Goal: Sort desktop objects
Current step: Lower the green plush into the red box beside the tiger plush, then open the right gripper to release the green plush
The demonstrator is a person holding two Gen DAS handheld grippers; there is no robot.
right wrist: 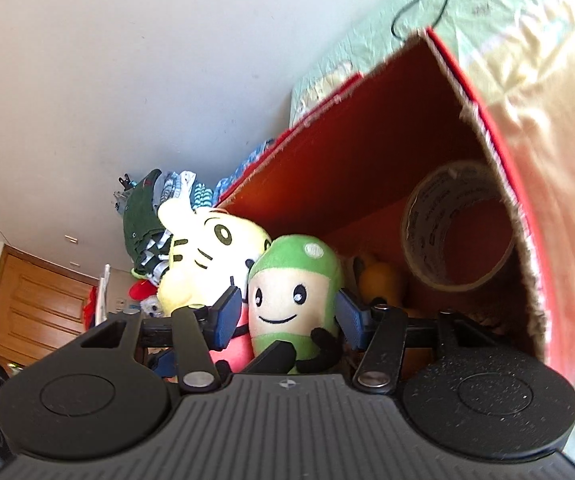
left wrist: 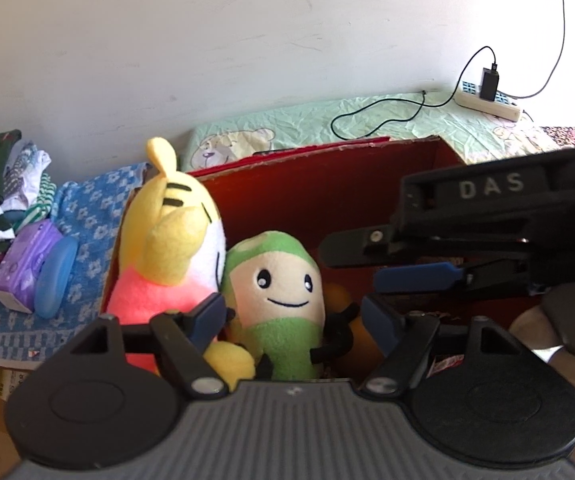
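While both toys sit in the red box, your right gripper brackets the green plush
Its pads flank the plush; whether they press it, I cannot tell. Your left gripper stands open around it, beside the yellow tiger plush

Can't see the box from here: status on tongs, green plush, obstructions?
Left tongs open, straddling green plush. Right tongs open, alongside. Plush upright in red box, against tiger plush. Tape roll aside.

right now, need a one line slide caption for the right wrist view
Right hand-held gripper straddling a smiling green plush beside a yellow tiger plush in a red box holding a tape roll.
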